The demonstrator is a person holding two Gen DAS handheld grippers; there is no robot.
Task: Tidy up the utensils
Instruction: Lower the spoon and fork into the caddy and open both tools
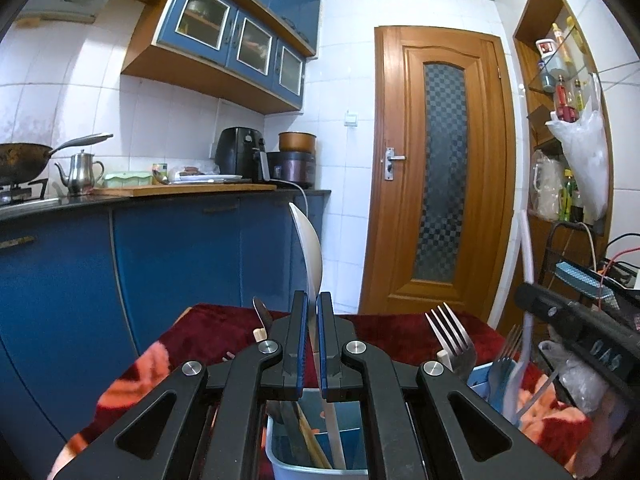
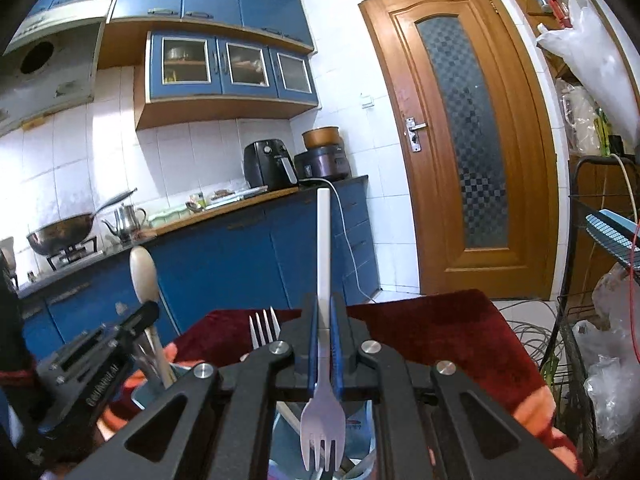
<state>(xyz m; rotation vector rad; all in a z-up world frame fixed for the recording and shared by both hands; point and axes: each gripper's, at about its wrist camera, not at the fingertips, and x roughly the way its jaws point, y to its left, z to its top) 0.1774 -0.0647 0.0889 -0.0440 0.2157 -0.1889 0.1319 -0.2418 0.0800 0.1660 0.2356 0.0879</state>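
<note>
Below my left claw (image 1: 313, 312) a pale bin (image 1: 280, 456) holds upright handles. That claw pinches a white spoon (image 1: 310, 256), bowl up; my right claw (image 2: 325, 320) pinches a white fork (image 2: 323, 420), tines down, handle skyward.

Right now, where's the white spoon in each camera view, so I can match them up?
Left wrist: the spoon is at centre, bowl up, clamped between the jaws.
Right wrist: the spoon is at the left, below mid-height, bowl up.
Shared landmark: the wooden door, to the right of the spoon in both views.
</note>
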